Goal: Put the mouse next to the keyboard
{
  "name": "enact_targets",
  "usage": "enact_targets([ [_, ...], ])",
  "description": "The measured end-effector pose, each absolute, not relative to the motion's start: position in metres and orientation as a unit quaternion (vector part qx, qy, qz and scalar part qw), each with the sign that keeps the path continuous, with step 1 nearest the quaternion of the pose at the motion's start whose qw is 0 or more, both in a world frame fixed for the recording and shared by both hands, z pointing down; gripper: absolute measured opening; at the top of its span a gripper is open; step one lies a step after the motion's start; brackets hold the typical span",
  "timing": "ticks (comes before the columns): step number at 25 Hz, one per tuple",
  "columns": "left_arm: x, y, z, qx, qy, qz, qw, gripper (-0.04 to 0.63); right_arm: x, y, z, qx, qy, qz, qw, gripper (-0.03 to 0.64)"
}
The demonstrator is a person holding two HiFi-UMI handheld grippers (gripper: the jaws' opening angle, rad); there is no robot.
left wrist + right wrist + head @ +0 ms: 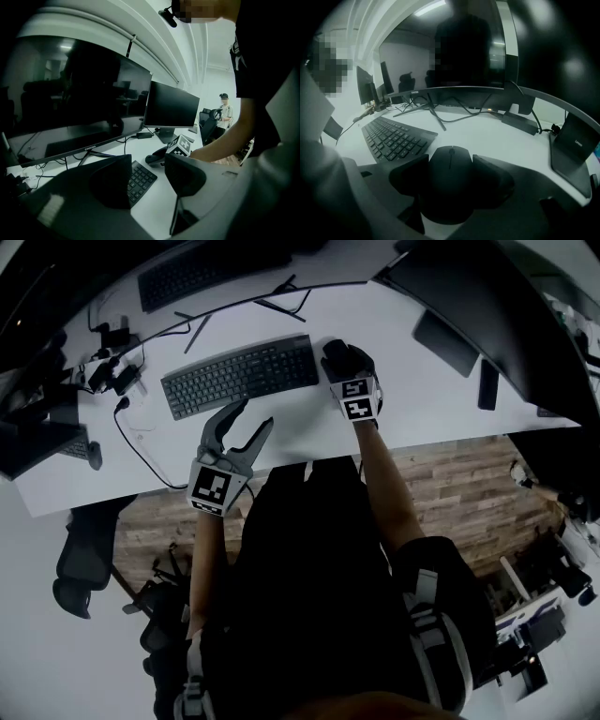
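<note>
Since the head view is dim and warped at the edges, plenty gets cut off: the white counter (281, 432) runs out of frame on both sides, and the big dark monitor (487, 306) at the upper right is only partly in shot. A second keyboard (202, 273) at the far edge is half lost in shadow.

The main keyboard (242, 374) lies at a slight angle mid-counter, fully visible. The left gripper (256, 412) hovers near its front edge. Its fingers (112, 180) are spread wide, with nothing between them but bare counter and a corner of the keyboard further back.

The right gripper (349, 367) is just off the keyboard's right end. From above it covers most of the mouse (339, 351), so you only see a dark hump poking out. The right gripper view is way clearer: the fingers (410, 180) are set fairly wide but closed in on both flanks of the mouse (449, 180), holding it, scroll wheel pointing away. The mouse is just beside the keyboard's right end, not touching it. Its underside is hidden, so I can't tell whether it's resting on the counter or hanging just above it.
</note>
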State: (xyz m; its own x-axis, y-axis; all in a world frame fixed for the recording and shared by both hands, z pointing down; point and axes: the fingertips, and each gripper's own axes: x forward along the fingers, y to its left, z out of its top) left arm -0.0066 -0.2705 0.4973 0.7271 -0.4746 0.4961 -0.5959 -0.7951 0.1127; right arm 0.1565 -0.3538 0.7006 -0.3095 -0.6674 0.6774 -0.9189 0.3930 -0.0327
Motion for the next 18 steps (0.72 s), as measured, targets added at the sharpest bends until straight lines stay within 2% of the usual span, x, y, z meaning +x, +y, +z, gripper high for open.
enact_targets([
  [18, -0.033, -0.253, 0.489, 0.921, -0.296, 0.223, 0.122, 0.206, 0.159, -0.348, 0.718, 0.538, -0.760, 0.209, 0.298, 0.297],
])
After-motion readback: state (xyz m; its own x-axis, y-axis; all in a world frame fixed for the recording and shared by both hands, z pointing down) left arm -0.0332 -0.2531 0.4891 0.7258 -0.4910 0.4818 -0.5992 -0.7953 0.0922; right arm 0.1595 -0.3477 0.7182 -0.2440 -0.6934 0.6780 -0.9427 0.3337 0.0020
